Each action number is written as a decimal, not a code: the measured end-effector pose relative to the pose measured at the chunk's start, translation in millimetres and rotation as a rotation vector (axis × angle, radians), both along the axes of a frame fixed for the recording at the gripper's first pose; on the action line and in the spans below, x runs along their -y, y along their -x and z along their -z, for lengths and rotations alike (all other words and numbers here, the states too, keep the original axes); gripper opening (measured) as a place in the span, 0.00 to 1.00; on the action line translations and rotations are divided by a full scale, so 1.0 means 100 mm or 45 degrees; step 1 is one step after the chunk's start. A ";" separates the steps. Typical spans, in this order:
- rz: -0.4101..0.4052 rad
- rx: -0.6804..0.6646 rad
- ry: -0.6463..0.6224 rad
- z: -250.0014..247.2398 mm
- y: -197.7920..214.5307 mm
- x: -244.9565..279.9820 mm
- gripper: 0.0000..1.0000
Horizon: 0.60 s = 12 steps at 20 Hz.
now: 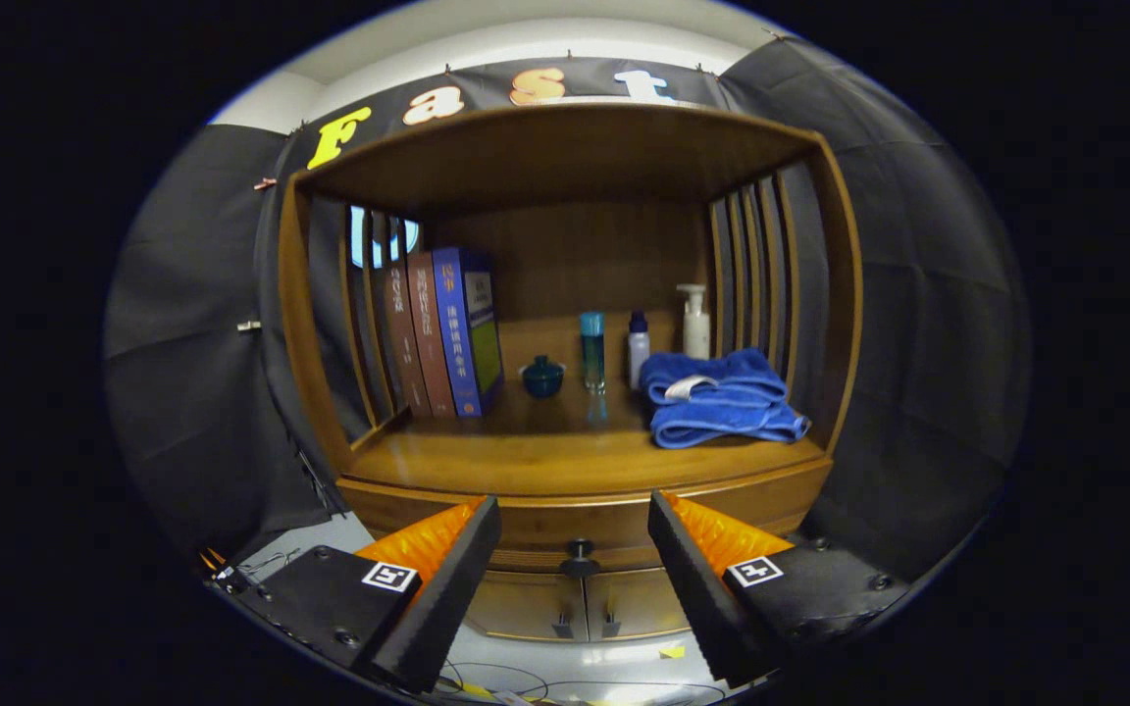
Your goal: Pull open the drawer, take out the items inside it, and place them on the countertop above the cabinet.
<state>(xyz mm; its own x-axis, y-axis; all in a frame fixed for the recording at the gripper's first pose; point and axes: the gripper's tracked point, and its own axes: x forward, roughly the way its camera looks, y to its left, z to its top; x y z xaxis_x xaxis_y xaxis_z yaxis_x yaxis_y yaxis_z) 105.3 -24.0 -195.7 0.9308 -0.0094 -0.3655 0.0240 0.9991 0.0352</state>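
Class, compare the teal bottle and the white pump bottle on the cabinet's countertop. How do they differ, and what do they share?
The teal bottle is see-through and slim; the pump bottle is opaque white and wider. The teal bottle has a flat cap; the pump bottle has a spout. The teal bottle stands nearer the small blue bowl; the pump bottle stands behind the folded blue towels. Both stand upright. The hand-held gripper is open, level with the drawer knob.

Cabinet is glossy varnished wood; drawer has a dark knob. Gripper open, its fingers matt black foam-like pads over ribbed orange plastic. Towel centre right is soft blue cloth.
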 end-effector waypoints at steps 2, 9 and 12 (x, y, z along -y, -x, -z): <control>0.004 -0.062 0.011 0.33 -0.16 -0.01 0.99; 0.067 -0.249 0.007 1.16 -0.41 0.10 0.98; 0.092 -0.304 0.020 1.40 -0.46 0.16 0.89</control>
